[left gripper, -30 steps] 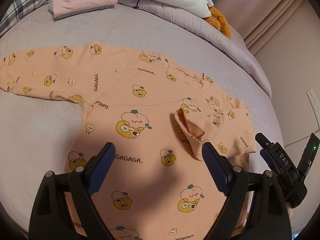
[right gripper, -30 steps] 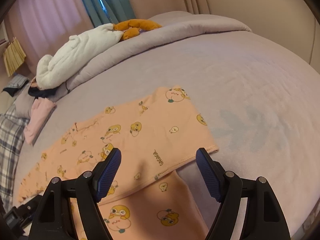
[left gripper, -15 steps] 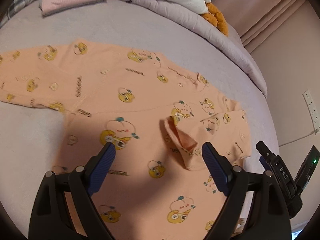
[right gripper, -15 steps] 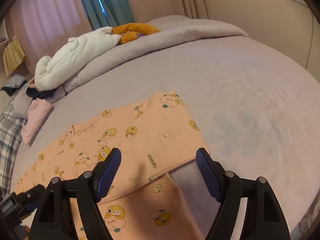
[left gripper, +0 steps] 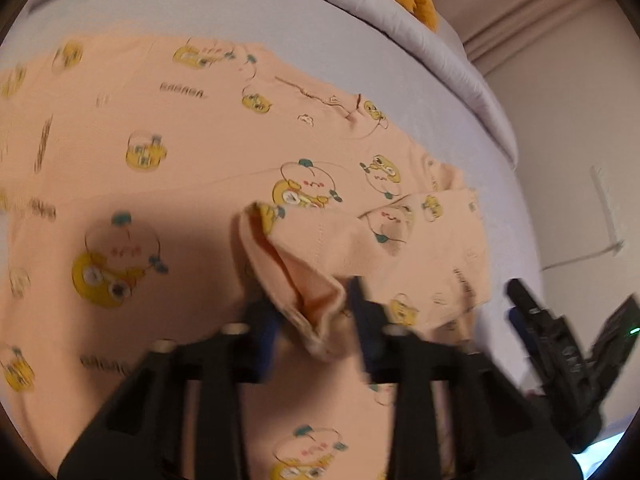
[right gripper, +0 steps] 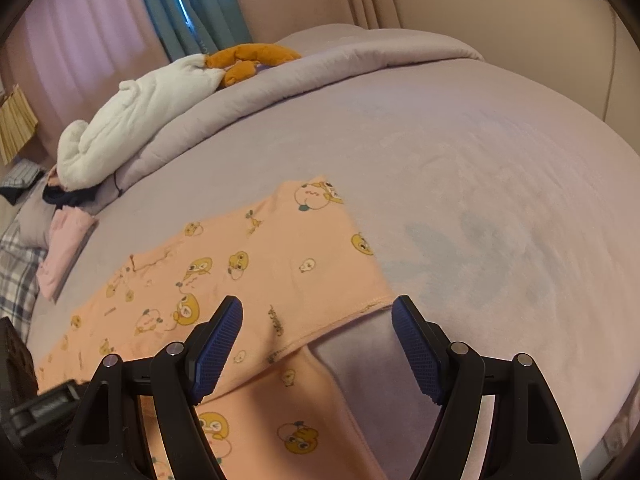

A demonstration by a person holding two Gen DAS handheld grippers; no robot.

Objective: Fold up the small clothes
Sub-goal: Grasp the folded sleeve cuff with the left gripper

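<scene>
While the right gripper point(right gripper: 316, 344) hangs with its jaws spread wide and nothing between them, the left gripper point(left gripper: 316, 320) has just been closing, and the cuff point(left gripper: 308, 300) of the folded-in sleeve point(left gripper: 380, 240) now sits between its blue pads; the blur makes it hard to say whether they already pinch it, though the cloth looks bunched there.

The peach printed top point(left gripper: 160, 160) lies flat on the lilac bedcover point(left gripper: 320, 20), spreading ahead of the left gripper and off to its left. That sleeve starts at the left gripper's tips and runs away from them, forward and to the right, towards the shoulder edge of the top. Its long axis thus slants off from the line the left gripper points along, so any pull along the sleeve would, I judge, go obliquely across the body.

Seen from the right gripper, the other sleeve end point(right gripper: 320, 280) lies just ahead of the open jaws, its hem point(right gripper: 340, 316) crossing between them, with the body of the top trailing off to the left. The left gripper is plainly the nearer one to the cuff; the right gripper sits off at the left gripper's right.
</scene>
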